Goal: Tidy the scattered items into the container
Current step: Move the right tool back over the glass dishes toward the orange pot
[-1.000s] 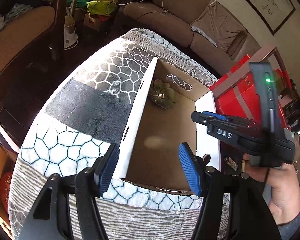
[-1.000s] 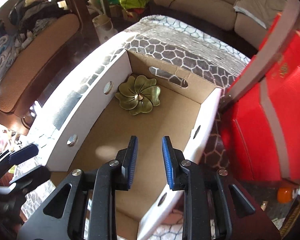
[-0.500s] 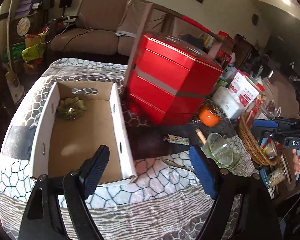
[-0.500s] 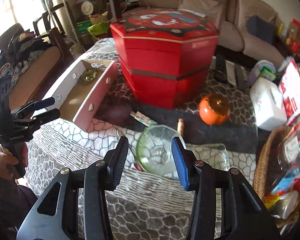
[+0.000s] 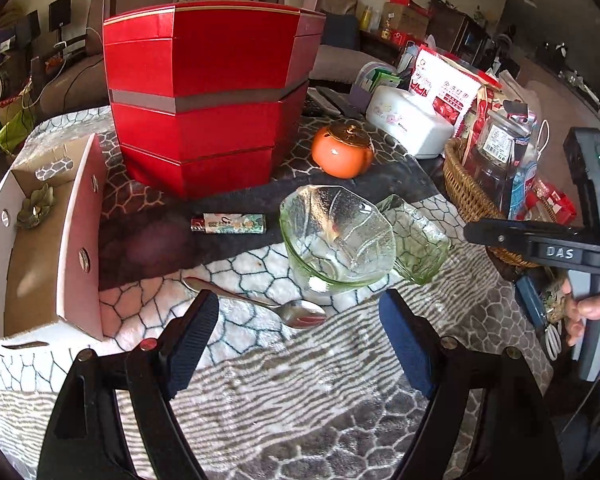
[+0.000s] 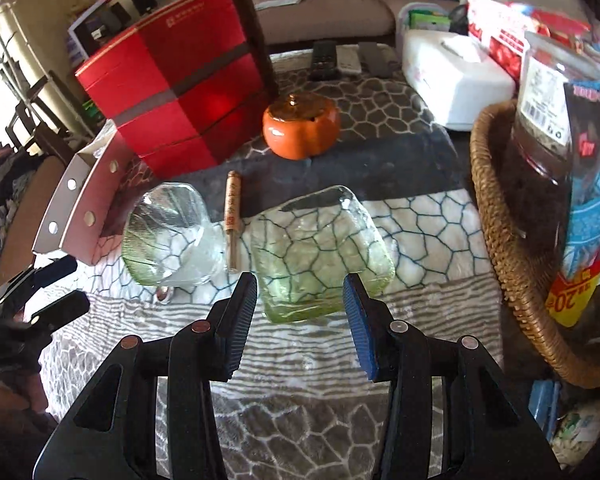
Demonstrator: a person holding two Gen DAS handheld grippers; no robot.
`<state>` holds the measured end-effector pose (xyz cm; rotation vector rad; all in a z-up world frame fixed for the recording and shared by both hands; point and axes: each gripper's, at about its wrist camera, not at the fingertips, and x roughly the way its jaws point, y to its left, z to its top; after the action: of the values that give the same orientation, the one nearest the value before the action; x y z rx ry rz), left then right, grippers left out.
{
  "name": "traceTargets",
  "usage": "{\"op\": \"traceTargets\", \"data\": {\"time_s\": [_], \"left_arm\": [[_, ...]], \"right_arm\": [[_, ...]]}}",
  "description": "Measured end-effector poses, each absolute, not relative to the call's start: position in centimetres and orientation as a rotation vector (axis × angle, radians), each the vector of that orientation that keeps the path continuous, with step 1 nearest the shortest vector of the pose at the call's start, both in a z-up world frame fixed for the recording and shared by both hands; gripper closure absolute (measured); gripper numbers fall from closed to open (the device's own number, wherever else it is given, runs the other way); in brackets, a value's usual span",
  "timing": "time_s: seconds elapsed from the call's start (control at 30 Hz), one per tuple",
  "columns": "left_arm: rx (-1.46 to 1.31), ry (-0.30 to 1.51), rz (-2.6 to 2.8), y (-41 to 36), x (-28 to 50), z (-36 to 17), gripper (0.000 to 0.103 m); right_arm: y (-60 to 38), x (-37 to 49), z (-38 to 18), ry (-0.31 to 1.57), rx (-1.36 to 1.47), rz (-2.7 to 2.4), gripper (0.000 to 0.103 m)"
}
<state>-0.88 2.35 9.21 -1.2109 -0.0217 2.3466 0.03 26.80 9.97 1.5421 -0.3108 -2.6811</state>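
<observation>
Two views, taken in turn.

Left wrist view:
- Left gripper [image 5: 298, 330]: your jaws stand wide, nothing between them, hovering over the patterned cloth [image 5: 260, 392].
- Spoon [image 5: 260, 304]: lies just ahead of your pads, bowl end toward 3 o'clock.
- Round glass bowl [image 5: 336, 236]: at 12 o'clock past the spoon, touching the square glass dish [image 5: 418, 240] at its 3 o'clock.
- Lighter [image 5: 228, 224]: flat on the dark stripe, at 9 o'clock of the bowl.
- Cardboard box [image 5: 80, 240]: the container, at 9 o'clock, with a green flower-shaped piece [image 5: 36, 206] already inside.
- Risk: closing on the spoon's thin handle, you may pinch plush cloth and drag it.

Right wrist view:
- Right gripper [image 6: 300, 312]: your jaws stand moderately apart, empty, aimed at the square glass dish [image 6: 320, 248] at 12 o'clock.
- Fit: the dish looks wider than your present gap.
- Risk: descending like this, a pad may strike the rim and knock glass against the neighbouring bowl [image 6: 168, 236].
- Wicker basket [image 6: 496, 240]: at 3 o'clock, close enough to snag on a swing.
</observation>
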Motion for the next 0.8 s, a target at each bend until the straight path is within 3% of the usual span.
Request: {"op": "traceTargets", "data": {"time_s": [0.43, 0.63, 0.73, 0.8], "left_arm": [[-1.357, -0.106, 2.45, 13.0, -0.7, 4.7, 0.02], [-1.39, -0.073, 2.508, 15.7, -1.2, 3.6, 0.02], [-1.391, -0.078, 2.519, 16.6, -1.4, 3.1, 0.02], [-1.388, -0.087, 2.532, 16.8, -1.5, 3.0, 0.02]], "right_arm": [[32.7, -1.7, 5.4, -0.402, 1.503, -2.759, 0.061], [32.6, -3.4, 4.1, -0.278, 1.554, -2.709, 0.068], [32.5, -3.6, 3.9, -0.269, 1.549, -2.694, 0.08], [32.5, -3.3, 4.3, -0.24, 1.542, -2.701, 0.082]]}}
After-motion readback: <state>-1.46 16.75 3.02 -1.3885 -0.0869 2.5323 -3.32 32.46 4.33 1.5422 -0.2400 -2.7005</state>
